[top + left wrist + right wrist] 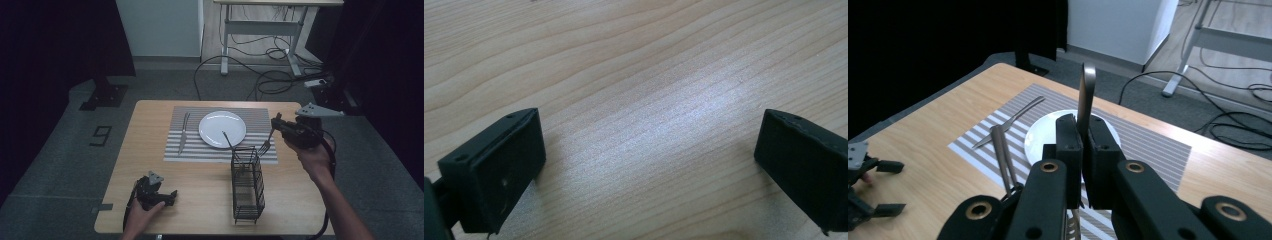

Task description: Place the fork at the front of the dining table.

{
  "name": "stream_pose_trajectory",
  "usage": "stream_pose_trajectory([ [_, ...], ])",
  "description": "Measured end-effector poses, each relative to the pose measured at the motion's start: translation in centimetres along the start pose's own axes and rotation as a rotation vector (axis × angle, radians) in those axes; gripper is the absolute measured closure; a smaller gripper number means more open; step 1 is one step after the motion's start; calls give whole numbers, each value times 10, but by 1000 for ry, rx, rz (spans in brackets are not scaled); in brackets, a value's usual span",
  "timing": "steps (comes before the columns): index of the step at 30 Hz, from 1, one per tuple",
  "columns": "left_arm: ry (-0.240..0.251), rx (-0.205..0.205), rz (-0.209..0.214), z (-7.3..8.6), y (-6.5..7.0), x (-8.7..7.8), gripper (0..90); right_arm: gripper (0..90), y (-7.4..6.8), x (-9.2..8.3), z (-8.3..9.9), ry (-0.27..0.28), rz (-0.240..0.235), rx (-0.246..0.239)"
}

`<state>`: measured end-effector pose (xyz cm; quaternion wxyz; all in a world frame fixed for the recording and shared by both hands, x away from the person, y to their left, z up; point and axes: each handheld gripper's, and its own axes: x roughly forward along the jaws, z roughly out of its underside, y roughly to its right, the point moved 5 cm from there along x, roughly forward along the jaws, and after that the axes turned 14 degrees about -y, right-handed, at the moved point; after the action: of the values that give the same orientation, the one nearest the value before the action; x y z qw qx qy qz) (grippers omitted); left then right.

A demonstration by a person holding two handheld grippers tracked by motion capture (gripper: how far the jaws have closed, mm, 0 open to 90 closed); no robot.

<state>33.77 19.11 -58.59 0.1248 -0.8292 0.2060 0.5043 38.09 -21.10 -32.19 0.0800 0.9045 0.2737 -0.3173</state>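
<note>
The right gripper (276, 126) clamps a fork (267, 142) in its jaws, above the mat (260, 150) between plate (222, 128) and wire caddy (247, 184). A knife (183, 132) lies left of the plate. The left gripper (170, 196), jaws wide and holding nothing, rests on the worktop (150, 150).

One white plate (222, 128), one striped placemat (260, 120), one black wire caddy (247, 184), one knife (183, 133), two forks: one fork (266, 142) held, another fork (227, 140) leaning from the caddy.
</note>
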Motion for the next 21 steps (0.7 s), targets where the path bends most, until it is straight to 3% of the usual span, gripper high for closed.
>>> stream_pose_trajectory([
  [11,0,-2,0,0,0,0,0,865,17,-3,5,-2,35,29],
  [14,1,-2,0,0,0,0,0,865,25,6,12,-16,65,40],
  [21,1,-2,0,0,0,0,0,865,35,29,26,-52,73,67],
])
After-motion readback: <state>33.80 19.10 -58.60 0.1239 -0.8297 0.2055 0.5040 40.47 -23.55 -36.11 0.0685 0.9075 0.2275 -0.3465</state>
